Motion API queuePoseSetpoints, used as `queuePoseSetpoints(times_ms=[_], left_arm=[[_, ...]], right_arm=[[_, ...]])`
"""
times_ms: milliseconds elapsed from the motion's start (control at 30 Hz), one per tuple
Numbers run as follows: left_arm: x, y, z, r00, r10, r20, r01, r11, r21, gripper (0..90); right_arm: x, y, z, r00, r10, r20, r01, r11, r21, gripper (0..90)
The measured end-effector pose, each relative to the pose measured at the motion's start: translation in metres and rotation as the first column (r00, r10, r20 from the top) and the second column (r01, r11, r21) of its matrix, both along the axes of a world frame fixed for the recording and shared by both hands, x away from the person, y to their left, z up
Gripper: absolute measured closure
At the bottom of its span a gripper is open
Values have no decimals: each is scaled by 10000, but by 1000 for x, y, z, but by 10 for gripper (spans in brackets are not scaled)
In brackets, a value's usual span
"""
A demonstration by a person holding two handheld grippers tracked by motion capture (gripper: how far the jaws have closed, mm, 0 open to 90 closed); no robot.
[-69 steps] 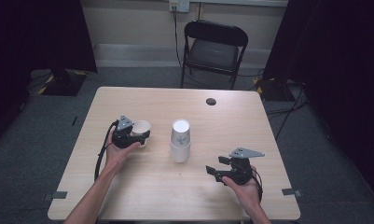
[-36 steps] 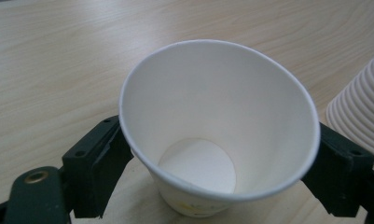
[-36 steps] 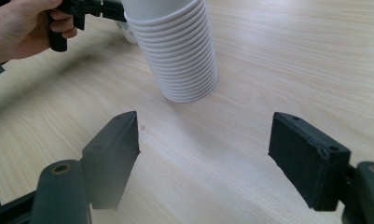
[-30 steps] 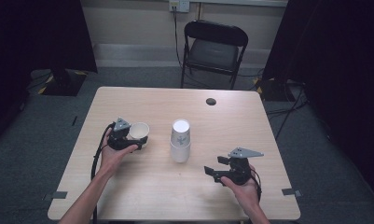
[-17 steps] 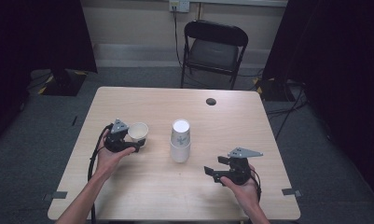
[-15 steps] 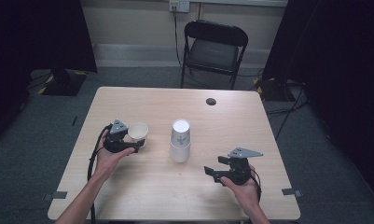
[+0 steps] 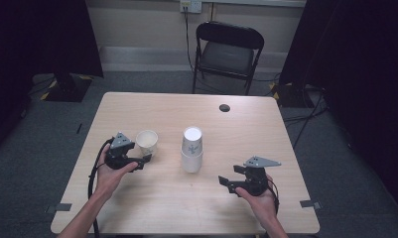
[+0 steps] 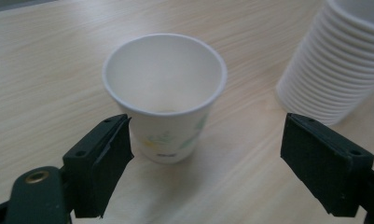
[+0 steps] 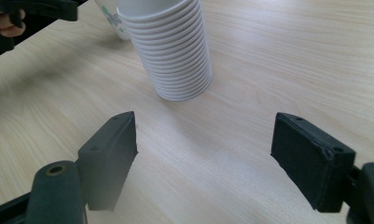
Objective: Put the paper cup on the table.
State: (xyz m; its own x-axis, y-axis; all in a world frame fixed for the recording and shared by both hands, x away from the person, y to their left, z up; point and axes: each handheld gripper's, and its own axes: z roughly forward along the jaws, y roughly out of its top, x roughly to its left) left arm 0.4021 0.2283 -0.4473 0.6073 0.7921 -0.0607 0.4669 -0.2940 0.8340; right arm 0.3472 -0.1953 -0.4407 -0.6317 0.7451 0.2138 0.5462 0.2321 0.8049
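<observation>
The left gripper (image 7: 146,159), jaws wide, has drawn back from the single cup (image 7: 147,143), now standing freed on the bench (image 7: 137,109) beside the stack of cups (image 7: 191,149); the right gripper (image 7: 225,182) waits wide. Left gripper view: the cup (image 8: 165,93) is upright and empty. Right gripper view: the inverted stack (image 9: 170,46) stands ahead.

The pale wooden table (image 7: 152,109) I work at has a small dark round disc (image 7: 225,107) lying toward its far edge, at about one o'clock from the middle. Beyond the table at twelve o'clock I see a black folding chair (image 7: 227,54) on grey carpet (image 7: 47,144), facing me, with a wall outlet (image 7: 190,6) above it. Black curtains (image 7: 37,34) hang at ten and two o'clock. A strip of tape (image 7: 63,207) lies on the floor at eight o'clock.
</observation>
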Motion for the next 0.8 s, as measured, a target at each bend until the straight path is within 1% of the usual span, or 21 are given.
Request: queuePoseSetpoints(times_ms=[33, 100, 133, 233, 267, 300, 333, 367, 433, 467, 500, 567, 600, 633, 667, 700, 733, 767, 800], left_arm=[[-4, -2, 1, 10000, 31, -21, -31, 10000, 77, 158], [-6, -2, 2, 10000, -67, -52, 67, 10000, 42, 158], [-9, -2, 3, 9999, -101, -124, 101, 9999, -38, 159], [-20, 0, 6, 9999, -37, -146, 37, 10000, 0, 158], [-23, 0, 7, 10000, -15, -65, 15, 10000, -7, 158], [-23, 0, 7, 10000, -15, -65, 15, 10000, -7, 158], [-27, 0, 9, 9999, -125, -67, 126, 9999, 57, 158], [-31, 1, 11, 9996, -209, -172, 213, 9996, 197, 159], [-36, 2, 14, 9992, -333, -240, 341, 9989, 334, 158], [-36, 2, 14, 9992, -333, -240, 341, 9989, 334, 158], [-39, 3, 15, 9992, -331, -216, 339, 9988, 360, 158], [-43, 4, 17, 9992, -330, -241, 337, 9991, 273, 158], [-46, 6, 18, 9992, -355, -157, 358, 9991, 225, 157], [-50, 7, 18, 9991, -345, -248, 350, 9991, 220, 157], [-50, 7, 18, 9991, -345, -248, 350, 9991, 220, 157], [-54, 8, 13, 9971, -126, -746, 118, 9999, -120, 157], [-54, 8, 13, 9971, -126, -746, 118, 9999, -120, 159], [-57, 7, 10, 9982, -85, -587, 82, 9999, -67, 159], [-60, 6, 9, 9977, -185, -656, 197, 9996, 181, 159]], right_arm=[[0, 0, 0, 10000, 5, -5, -5, 10000, -35, 219], [1, 0, -1, 10000, -10, -5, 10, 10000, -87, 219], [1, 0, -2, 10000, 0, 10, 0, 9999, -116, 219], [1, 0, -2, 10000, -21, 53, 22, 9998, -201, 220], [1, 0, -2, 10000, -45, 41, 46, 9998, -199, 220], [1, 0, -2, 10000, -45, 41, 46, 9998, -199, 220], [1, -1, -2, 10000, -71, 43, 72, 9998, -200, 220], [2, -1, -2, 9999, -105, 48, 106, 9997, -212, 220], [2, -2, -2, 9999, -112, 48, 113, 9997, -216, 220], [2, -2, -3, 9999, -126, 39, 127, 9997, -224, 220], [2, -2, -3, 9999, -126, 39, 127, 9997, -224, 220], [2, -2, -3, 9999, -148, 54, 149, 9996, -258, 219], [3, -2, -3, 9998, -174, 53, 175, 9994, -289, 219], [3, -2, -4, 9998, -176, 52, 177, 9993, -315, 219], [3, -2, -4, 9998, -176, 52, 177, 9993, -315, 219], [3, -2, -4, 9998, -189, 64, 191, 9992, -338, 218], [3, -2, -4, 9998, -189, 64, 191, 9992, -338, 218], [3, -2, -4, 9998, -179, 85, 182, 9992, -359, 219], [3, -2, -4, 9998, -196, 80, 199, 9990, -398, 218]])
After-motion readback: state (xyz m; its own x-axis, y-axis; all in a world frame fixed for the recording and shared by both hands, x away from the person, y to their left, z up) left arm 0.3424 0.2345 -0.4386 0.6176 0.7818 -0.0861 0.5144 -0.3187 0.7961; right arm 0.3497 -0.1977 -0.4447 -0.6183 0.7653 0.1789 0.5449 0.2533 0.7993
